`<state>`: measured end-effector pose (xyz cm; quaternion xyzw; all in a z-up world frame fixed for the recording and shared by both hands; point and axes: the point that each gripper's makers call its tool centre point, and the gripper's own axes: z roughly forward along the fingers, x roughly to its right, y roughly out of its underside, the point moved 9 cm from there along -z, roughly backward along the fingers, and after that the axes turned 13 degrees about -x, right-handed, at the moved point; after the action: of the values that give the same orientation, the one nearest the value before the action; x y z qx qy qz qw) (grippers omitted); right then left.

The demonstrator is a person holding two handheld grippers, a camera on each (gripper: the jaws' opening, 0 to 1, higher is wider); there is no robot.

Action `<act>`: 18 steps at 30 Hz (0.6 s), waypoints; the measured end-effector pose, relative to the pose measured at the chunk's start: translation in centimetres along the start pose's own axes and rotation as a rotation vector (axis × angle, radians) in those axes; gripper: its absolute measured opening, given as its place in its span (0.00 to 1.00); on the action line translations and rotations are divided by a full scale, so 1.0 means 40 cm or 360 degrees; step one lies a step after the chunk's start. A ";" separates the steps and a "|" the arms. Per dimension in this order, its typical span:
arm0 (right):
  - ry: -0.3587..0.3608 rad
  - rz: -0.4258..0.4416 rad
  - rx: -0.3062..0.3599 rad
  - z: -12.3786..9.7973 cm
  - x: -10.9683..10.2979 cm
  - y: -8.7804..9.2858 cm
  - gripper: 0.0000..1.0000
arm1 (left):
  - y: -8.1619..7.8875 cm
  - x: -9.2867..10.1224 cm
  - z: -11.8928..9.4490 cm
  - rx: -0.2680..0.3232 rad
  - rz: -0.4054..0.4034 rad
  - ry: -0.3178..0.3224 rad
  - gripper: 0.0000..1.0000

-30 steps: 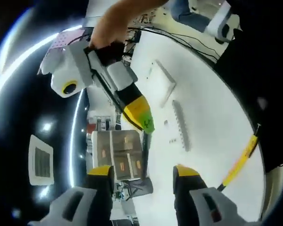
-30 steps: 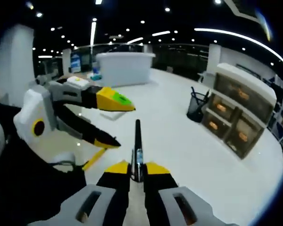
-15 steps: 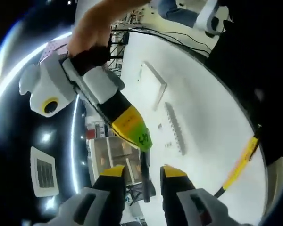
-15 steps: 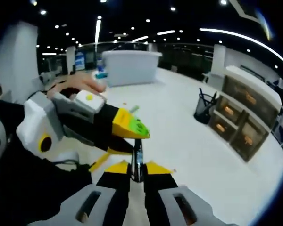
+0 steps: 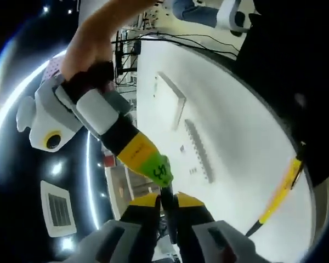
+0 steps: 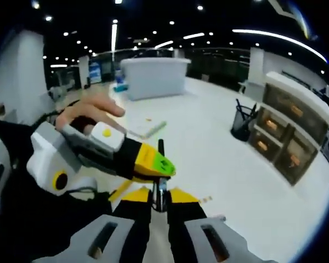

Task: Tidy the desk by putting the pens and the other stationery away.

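Black and slim, the pen [image 6: 160,164] stands between the right gripper's [image 6: 159,196] yellow-tipped jaws at the bottom centre of the right gripper view, clenched on its lower barrel. The left gripper [image 6: 145,163] comes in from the left of that frame and sits across the shaft. In the left gripper view the same pen [image 5: 168,211] runs up between the left gripper's [image 5: 165,201] jaws at the bottom centre, with the right gripper [image 5: 153,167] reaching down from the upper left onto its top end.

You are mid-handover, so make one grip firm before the other lets go. The left jaws look pressed against the barrel, though the fisheye makes true contact hard to judge. Keep the pen straight along both jaw lines, release one side slowly, then carry it toward the black mesh pen cup [image 6: 242,121] at the right of the right gripper view, beside the drawer unit [image 6: 293,134].

A yellow pen [image 5: 278,192] lies on the white desk [image 5: 236,126] at the lower right of the left gripper view — one more item to put away.

A second ago the left jaws stood wide apart with the pen well clear; half a second ago they had narrowed — now they are drawn in around it, and the two grippers have come together.
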<state>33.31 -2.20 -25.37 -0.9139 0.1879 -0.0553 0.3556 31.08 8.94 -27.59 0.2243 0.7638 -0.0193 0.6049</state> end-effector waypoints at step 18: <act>0.0051 0.0009 0.0335 -0.037 0.005 0.008 0.44 | 0.081 -0.021 0.019 0.0030 -0.0574 0.0050 0.09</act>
<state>33.05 -3.43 -24.50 -0.8700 0.1892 -0.0883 0.4467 33.11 11.36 -26.23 0.0896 0.8008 -0.1311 0.5775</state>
